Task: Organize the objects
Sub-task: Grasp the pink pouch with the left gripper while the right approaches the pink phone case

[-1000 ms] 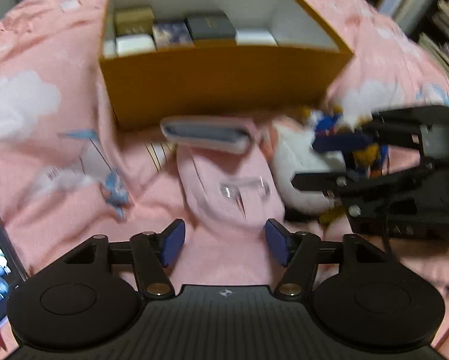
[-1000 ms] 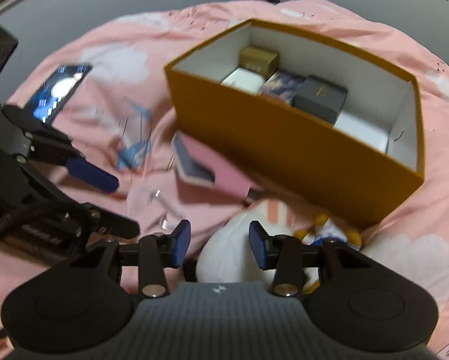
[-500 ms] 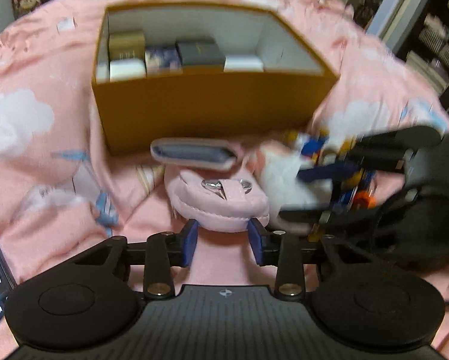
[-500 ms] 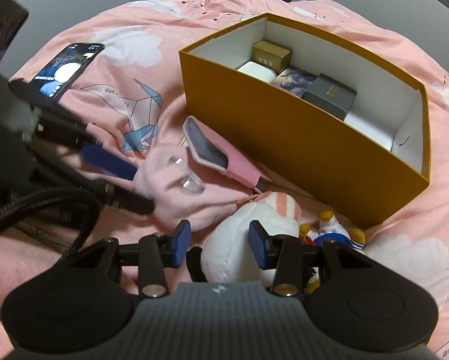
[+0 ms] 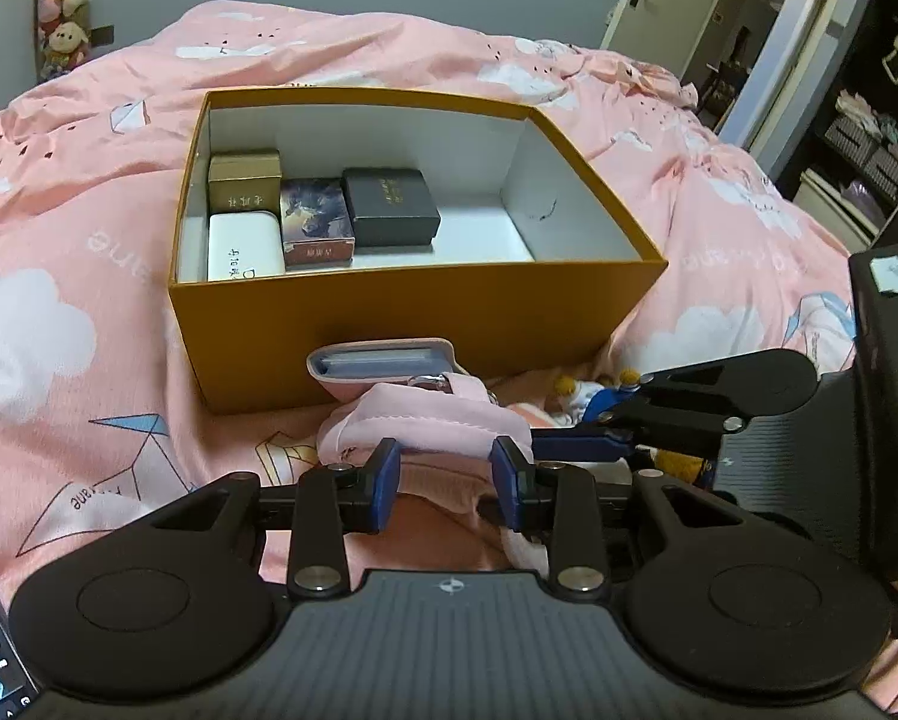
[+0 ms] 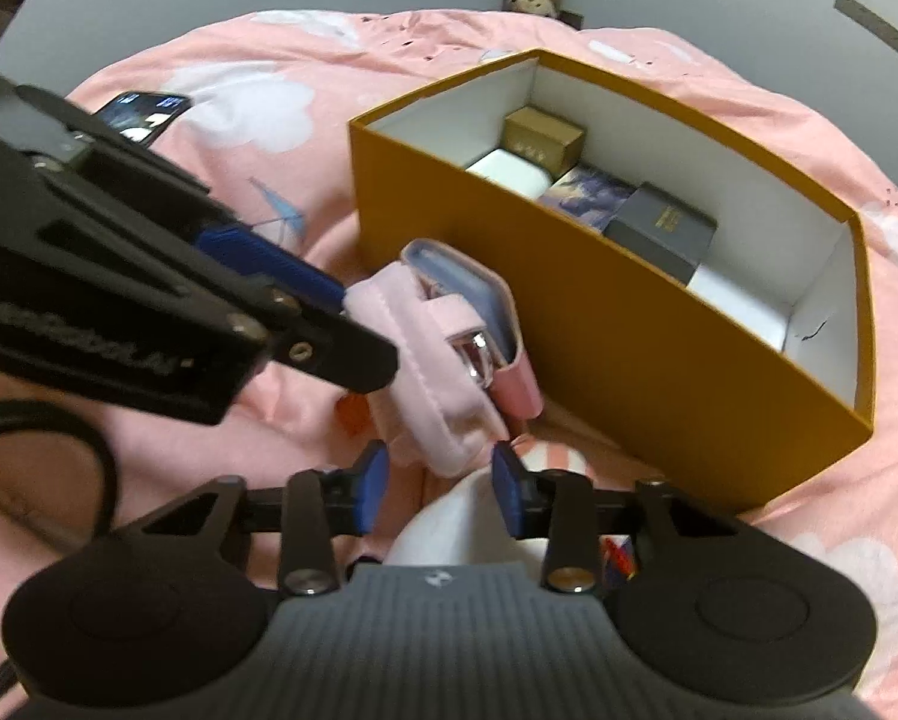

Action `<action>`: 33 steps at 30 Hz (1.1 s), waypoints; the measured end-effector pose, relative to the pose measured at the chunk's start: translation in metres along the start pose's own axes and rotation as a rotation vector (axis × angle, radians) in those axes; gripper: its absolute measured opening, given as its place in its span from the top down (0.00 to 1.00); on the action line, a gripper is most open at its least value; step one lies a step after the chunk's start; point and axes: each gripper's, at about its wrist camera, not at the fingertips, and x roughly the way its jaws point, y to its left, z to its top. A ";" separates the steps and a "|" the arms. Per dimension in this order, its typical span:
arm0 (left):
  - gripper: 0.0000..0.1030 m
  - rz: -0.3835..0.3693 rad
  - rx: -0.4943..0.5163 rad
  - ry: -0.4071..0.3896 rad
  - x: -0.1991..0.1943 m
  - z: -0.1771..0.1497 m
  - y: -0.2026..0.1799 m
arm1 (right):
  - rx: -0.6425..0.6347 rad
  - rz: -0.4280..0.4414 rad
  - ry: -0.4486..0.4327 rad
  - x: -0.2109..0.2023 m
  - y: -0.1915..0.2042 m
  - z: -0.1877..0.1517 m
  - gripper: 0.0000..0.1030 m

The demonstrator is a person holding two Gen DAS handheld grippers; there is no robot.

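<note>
Before the orange storage box [image 5: 413, 336], the left gripper [image 5: 446, 474] has just closed its jaws on the pink pouch [image 5: 431, 420], now lifted slightly. The right gripper [image 6: 440, 486], jaws closing, brackets the white plush toy [image 6: 466, 522]; contact unclear. Boxing should follow.

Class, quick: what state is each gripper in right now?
Left gripper: closed on the pink pouch, jaws just closed.
Right gripper: jaws have just been closing around the white plush; a grip cannot be told.

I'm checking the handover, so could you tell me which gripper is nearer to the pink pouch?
Left. The left gripper is shut on the pink pouch; the right gripper closes beside it over the white plush.
</note>
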 end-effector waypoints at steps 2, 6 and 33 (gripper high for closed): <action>0.63 -0.009 -0.016 -0.001 -0.001 0.001 0.003 | 0.023 -0.006 -0.013 0.002 -0.005 0.001 0.78; 0.63 -0.001 -0.029 -0.009 -0.005 0.003 0.007 | 0.056 -0.005 -0.036 0.001 -0.011 0.002 0.85; 0.56 0.104 0.277 0.043 0.052 0.000 -0.008 | 0.284 0.000 -0.043 0.004 -0.052 0.005 0.78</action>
